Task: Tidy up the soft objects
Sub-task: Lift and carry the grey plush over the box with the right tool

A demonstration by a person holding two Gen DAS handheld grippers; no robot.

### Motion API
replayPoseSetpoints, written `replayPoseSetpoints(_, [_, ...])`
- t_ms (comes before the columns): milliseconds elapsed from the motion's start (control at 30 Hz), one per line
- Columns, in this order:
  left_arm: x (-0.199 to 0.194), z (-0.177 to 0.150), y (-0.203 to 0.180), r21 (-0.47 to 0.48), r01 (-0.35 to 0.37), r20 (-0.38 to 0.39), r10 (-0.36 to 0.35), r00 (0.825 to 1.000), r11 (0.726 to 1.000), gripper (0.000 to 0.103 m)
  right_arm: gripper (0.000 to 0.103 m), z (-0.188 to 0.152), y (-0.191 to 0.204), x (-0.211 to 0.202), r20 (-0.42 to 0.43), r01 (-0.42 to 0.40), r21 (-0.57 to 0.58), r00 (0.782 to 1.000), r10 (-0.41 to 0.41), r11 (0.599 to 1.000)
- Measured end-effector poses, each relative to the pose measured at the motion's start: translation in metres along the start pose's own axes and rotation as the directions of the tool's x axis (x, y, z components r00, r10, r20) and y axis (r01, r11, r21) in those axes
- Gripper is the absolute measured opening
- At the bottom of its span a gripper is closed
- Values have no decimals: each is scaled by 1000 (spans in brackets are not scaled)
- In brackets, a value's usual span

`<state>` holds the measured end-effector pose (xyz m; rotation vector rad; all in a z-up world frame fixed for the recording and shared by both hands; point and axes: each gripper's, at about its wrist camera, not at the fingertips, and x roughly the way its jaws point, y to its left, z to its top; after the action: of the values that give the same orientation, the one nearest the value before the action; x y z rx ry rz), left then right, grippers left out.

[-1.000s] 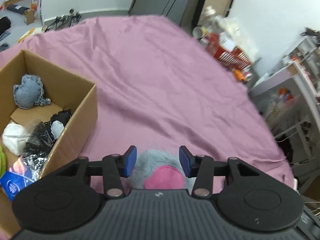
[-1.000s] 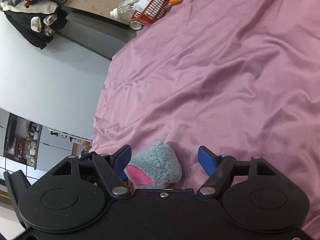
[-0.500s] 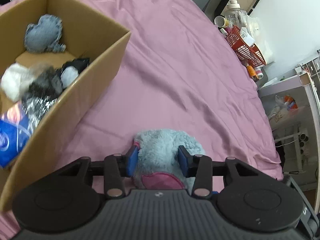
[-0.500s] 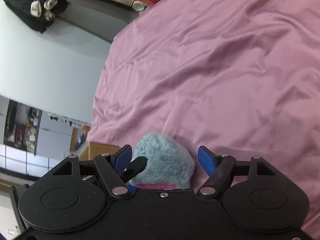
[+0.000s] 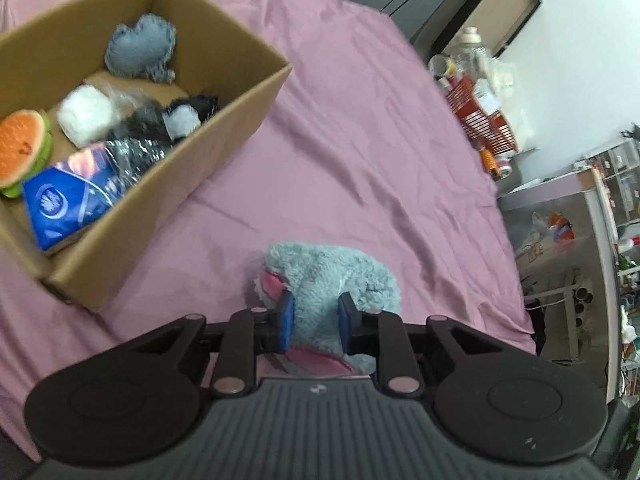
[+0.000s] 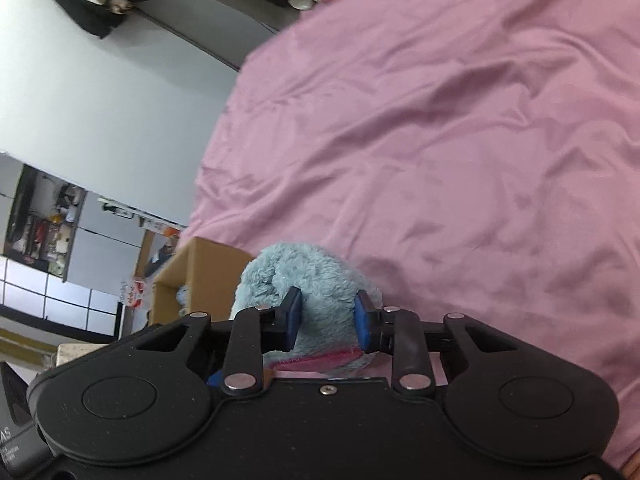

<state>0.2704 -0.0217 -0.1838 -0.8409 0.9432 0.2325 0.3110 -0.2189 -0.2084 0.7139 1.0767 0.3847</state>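
Where a second ago both pairs stood apart around the blue plush toy (image 5: 332, 276), my left tongs (image 5: 313, 323) are now clamped on its fur, the blue pads pressing in from either side, and my right tongs (image 6: 327, 320) are closing, pads squeezing the same toy (image 6: 308, 276) from the other end. Earlier the toy lay low between the fingers with its pink patch facing up; now it bulges forward past both sets of pads, held just over the pink bedsheet (image 5: 360, 140). More of the cardboard box (image 5: 224, 132) shows in the left view than before, near the bed's left edge, with a denim heart (image 5: 140, 46), a white ball (image 5: 86, 114), a watermelon plush (image 5: 22, 148) and a blue tissue pack (image 5: 66, 200) inside.
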Motion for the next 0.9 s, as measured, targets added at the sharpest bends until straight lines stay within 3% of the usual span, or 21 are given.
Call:
replayPoseSetpoints(467, [-78, -4, -8, 91, 95, 46, -99, 994, 991, 21, 27, -22, 44, -60, 104, -21, -41, 994, 25, 999])
replayPoseSetpoints(900, [-130, 15, 16, 85, 215, 51, -220, 974, 973, 21, 27, -50, 98, -79, 196, -26, -70, 980, 40, 997])
